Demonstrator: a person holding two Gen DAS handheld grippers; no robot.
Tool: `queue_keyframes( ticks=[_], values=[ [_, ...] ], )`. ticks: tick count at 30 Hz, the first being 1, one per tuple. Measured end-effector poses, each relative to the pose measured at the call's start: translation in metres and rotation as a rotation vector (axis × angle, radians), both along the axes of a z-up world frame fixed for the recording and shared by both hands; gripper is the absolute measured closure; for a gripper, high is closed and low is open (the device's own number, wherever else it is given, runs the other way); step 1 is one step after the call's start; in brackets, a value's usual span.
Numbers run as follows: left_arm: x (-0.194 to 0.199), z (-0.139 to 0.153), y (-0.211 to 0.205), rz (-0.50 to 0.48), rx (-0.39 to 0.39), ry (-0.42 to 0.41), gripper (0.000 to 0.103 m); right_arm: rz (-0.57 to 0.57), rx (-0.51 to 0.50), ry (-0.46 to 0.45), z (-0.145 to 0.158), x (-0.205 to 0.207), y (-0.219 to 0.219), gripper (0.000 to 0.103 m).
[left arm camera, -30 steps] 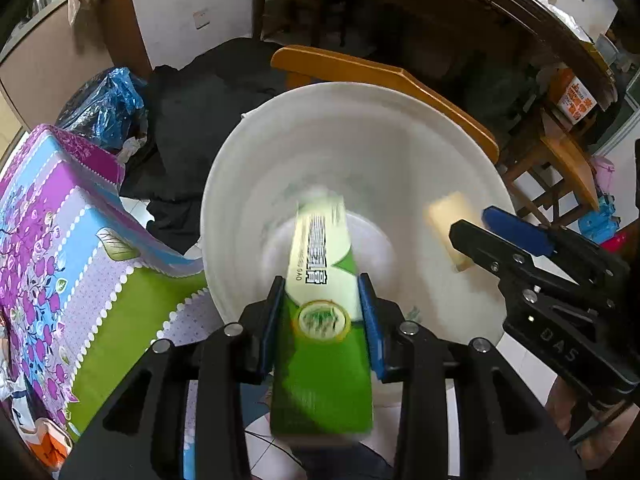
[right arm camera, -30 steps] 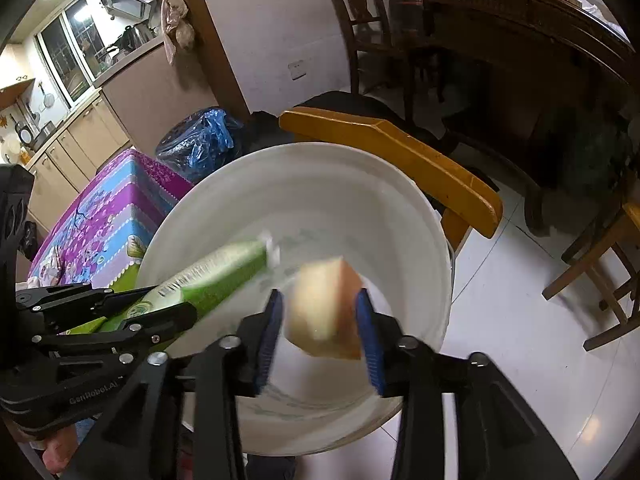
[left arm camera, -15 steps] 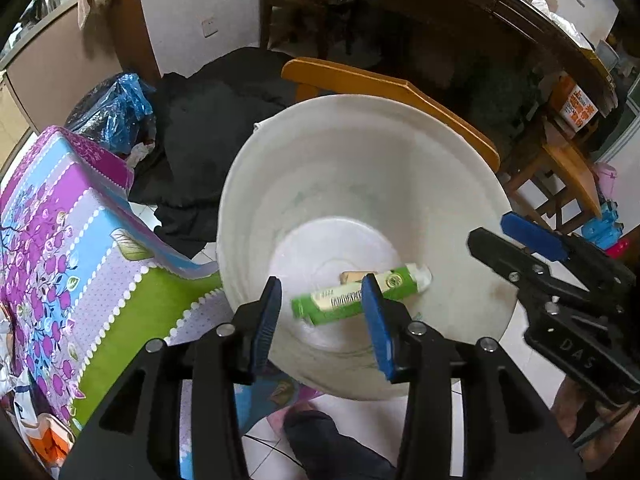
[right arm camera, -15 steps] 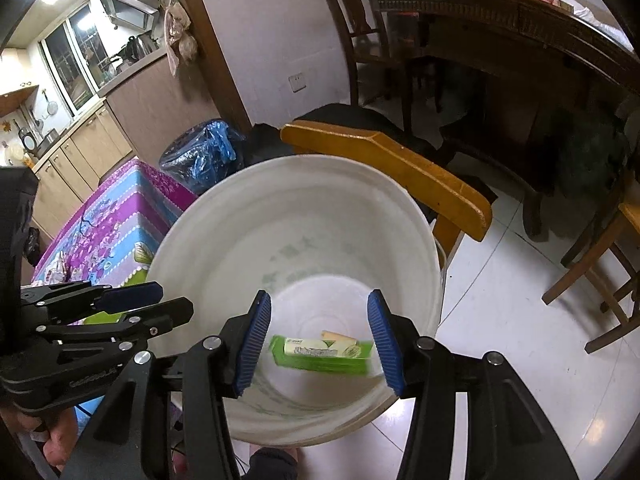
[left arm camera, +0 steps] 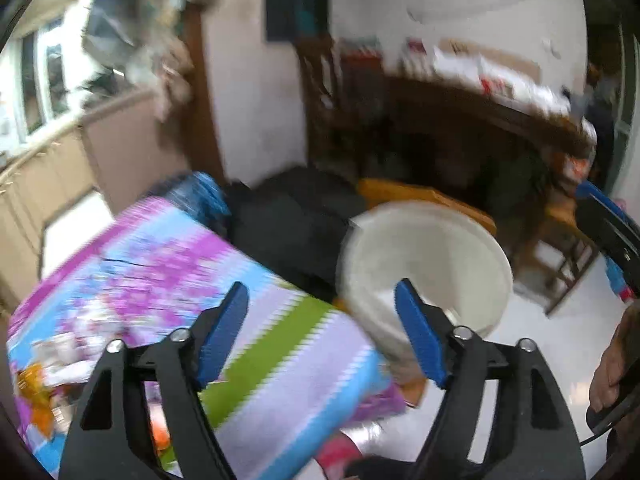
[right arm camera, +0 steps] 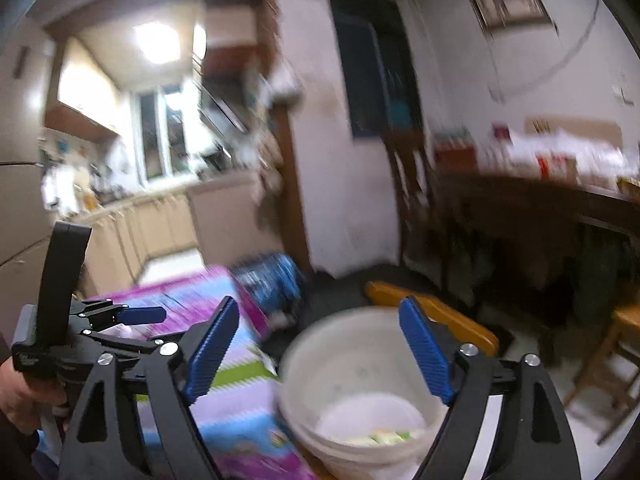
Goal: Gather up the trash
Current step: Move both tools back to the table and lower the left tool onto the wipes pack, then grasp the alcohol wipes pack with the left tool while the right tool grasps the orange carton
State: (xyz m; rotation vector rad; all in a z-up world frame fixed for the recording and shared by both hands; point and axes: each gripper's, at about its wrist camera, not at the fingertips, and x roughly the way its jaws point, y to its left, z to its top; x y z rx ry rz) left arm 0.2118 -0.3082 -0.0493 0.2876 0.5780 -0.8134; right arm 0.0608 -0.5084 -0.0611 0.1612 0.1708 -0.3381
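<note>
The white bucket (right arm camera: 352,376) stands on the pale floor just beside the corner of the table with the purple, blue and green flowered cloth (left arm camera: 168,280); behind the bucket a yellow-brown wooden chair back (right arm camera: 436,316) runs close along its far rim, and a heap of dark cloth (left arm camera: 296,220) and a blue plastic bag (right arm camera: 272,280) fill the gap between bucket and white wall. Open floor lies to the right of the bucket, bounded by wooden chair legs (left arm camera: 560,264). The left gripper (left arm camera: 320,332) has just been opening; its blue pads stand wide apart with nothing between them, poised over the table edge beside the bucket. The right gripper (right arm camera: 320,348) has likewise just been opening and holds nothing, its jaws spread above the bucket's near rim. Only the right wrist view looks into the bucket, where green and pale trash (right arm camera: 380,438) lies on the bottom, blurred; the left wrist view shows only the bucket's inner wall.
</note>
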Motion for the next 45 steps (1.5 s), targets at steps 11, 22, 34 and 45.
queue_keyframes(
  ticks=[11,22,34,45],
  values=[
    [0.032,0.010,0.180,0.196,-0.059,-0.016,0.014,0.319,0.001,-0.033,0.002,0.035,0.123,0.013],
    [0.107,-0.083,0.200,0.124,0.066,0.286,0.014,0.421,0.084,0.136,-0.040,0.070,0.170,0.013],
    [0.120,-0.110,0.190,0.114,0.049,0.368,0.051,0.458,0.185,0.222,-0.072,0.097,0.149,0.013],
    [0.115,-0.107,0.209,0.164,-0.078,0.460,0.070,0.550,0.519,0.330,-0.118,0.145,0.136,0.013]
  ],
)
